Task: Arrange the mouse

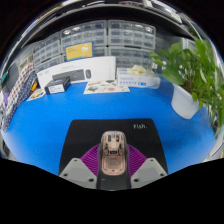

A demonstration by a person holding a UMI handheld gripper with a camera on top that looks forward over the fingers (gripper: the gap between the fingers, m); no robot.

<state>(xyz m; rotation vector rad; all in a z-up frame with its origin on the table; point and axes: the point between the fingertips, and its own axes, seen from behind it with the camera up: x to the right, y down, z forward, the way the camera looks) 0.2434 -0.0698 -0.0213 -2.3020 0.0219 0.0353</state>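
Observation:
A beige computer mouse (pixel 113 153) sits between my two fingers, its front end pointing away over a black mouse pad (pixel 110 131) that lies on a blue table (pixel 60 115). My gripper (pixel 113 160) is shut on the mouse, with the purple pads (pixel 95 158) pressed against both its sides. The mouse is held low over the near half of the pad. I cannot tell whether its underside touches the pad.
A potted green plant (pixel 190 70) in a white pot stands ahead to the right. A white box (pixel 75 73) with a small device and some papers (pixel 107 87) lie at the table's far side. Shelving with bins lines the back wall.

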